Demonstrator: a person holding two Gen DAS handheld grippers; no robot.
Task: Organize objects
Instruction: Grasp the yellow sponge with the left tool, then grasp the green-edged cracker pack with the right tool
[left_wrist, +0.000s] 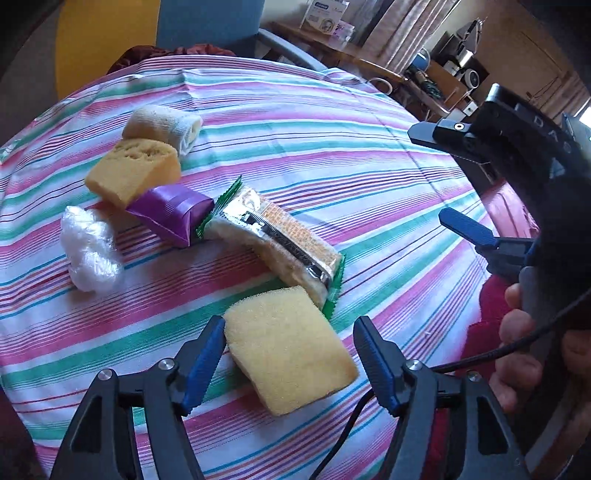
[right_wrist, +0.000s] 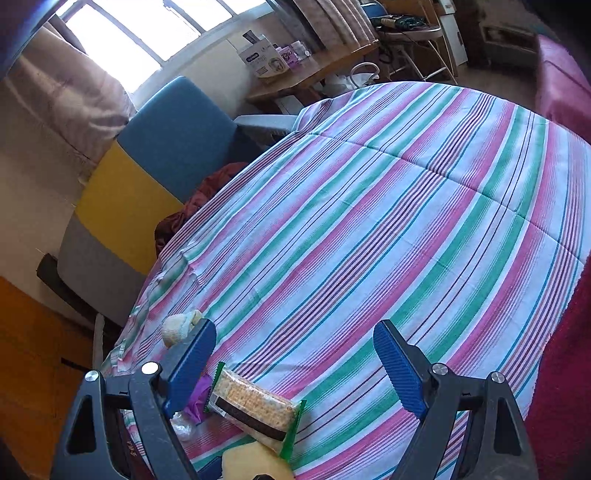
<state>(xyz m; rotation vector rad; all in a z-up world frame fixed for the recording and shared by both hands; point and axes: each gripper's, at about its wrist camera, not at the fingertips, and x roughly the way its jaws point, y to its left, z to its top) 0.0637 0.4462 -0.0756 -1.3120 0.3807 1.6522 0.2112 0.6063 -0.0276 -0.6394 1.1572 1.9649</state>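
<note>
Spread wide, your left gripper (left_wrist: 290, 363) straddles the pale yellow rectangular sponge (left_wrist: 290, 349) lying on the striped tablecloth (left_wrist: 369, 177); the left pad sits right at the sponge's edge, the right pad stands clear, so nothing is pinched. Your right gripper (right_wrist: 295, 363) is also spread, with nothing between its pads, hanging over bare cloth beside the row.

Judging by the layout, you look well along. A loose line runs across the cloth from the rolled cream-white towel (left_wrist: 162, 125), the orange-yellow porous sponge block (left_wrist: 135, 171), the shiny purple foil packet (left_wrist: 171, 214) and the clear-wrapped cracker pack with green ends (left_wrist: 277, 240) down to the pale sponge at the near end, touching the cracker pack's tip. Only the crumpled clear plastic bag (left_wrist: 90, 249) sits off to one side of the line, so it may be what is left.

Your left gripper points steeply down at the sponge. Your right gripper tilts down more gently, its handle held in your right hand (left_wrist: 517, 350) at the cloth's right edge.
</note>
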